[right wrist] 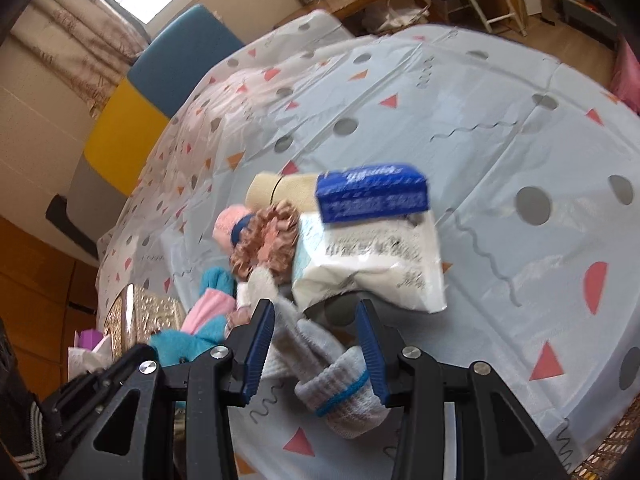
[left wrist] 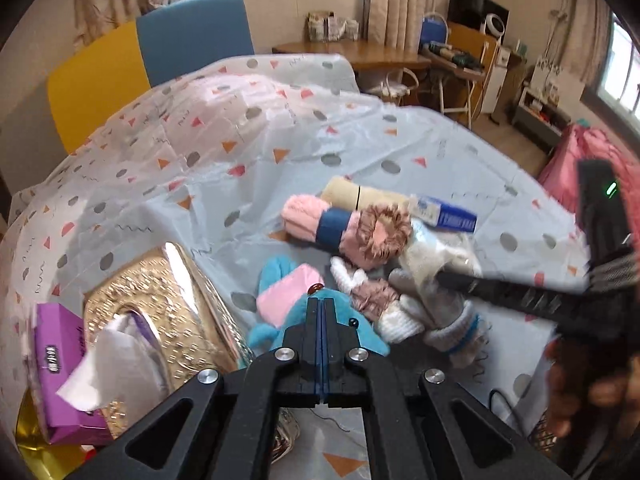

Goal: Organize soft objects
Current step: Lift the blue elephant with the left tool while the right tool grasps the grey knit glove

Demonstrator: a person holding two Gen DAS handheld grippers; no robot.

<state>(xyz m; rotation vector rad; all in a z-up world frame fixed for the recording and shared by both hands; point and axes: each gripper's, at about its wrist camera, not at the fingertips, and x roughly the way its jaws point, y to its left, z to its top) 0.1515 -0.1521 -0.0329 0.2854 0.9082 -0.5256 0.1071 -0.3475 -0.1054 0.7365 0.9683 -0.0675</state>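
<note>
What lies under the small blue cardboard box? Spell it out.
The small blue cardboard box rests on a white printed plastic packet and overlaps a rolled beige cloth. Anything beneath the packet is covered.

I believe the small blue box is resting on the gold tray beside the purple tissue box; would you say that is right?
Not quite. The small blue box rests on the white packet in the pile of soft things, as the right wrist view shows. The gold tray does sit beside the purple tissue box, but the blue box lies apart from it.
</note>
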